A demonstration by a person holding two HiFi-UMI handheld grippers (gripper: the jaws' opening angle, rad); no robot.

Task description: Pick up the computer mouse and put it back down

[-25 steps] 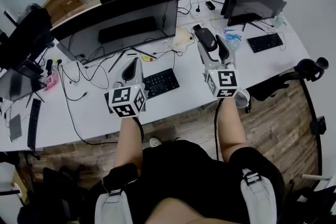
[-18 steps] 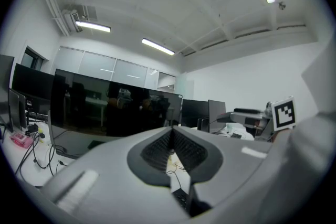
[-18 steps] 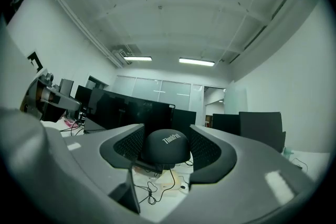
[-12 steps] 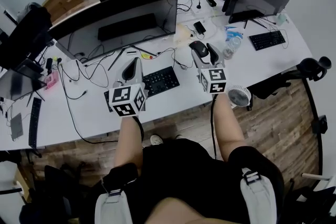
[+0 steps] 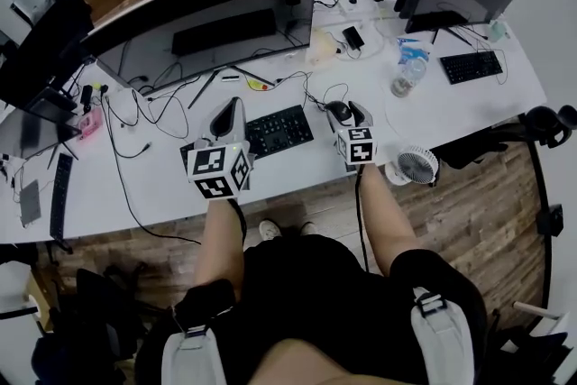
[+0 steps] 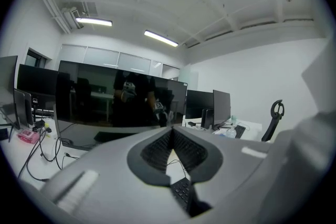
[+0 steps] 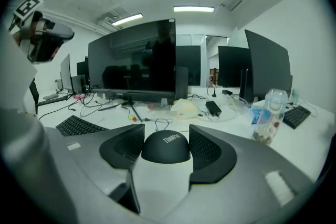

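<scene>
A black ThinkPad computer mouse (image 7: pixel 165 147) sits between the two pads of my right gripper (image 7: pixel 166 129), which press on its sides. In the head view the mouse (image 5: pixel 336 111) is low over the white desk (image 5: pixel 153 185), just right of the black keyboard (image 5: pixel 275 132), with my right gripper (image 5: pixel 348 114) around it. I cannot tell whether it touches the desk. My left gripper (image 5: pixel 231 109) hovers over the keyboard's left end. Its tips (image 6: pixel 170 131) meet with nothing between them.
A large curved monitor (image 5: pixel 207 32) stands behind the keyboard, with loose cables in front of it. A water bottle (image 5: pixel 406 77), a phone (image 5: pixel 353 37) and a second keyboard (image 5: pixel 475 66) lie to the right. A small white fan (image 5: pixel 412 165) sits at the desk's front edge.
My right gripper has come down and toward the keyboard with the mouse in it, from high above the desk to just over its surface. The left gripper has sunk slightly.
</scene>
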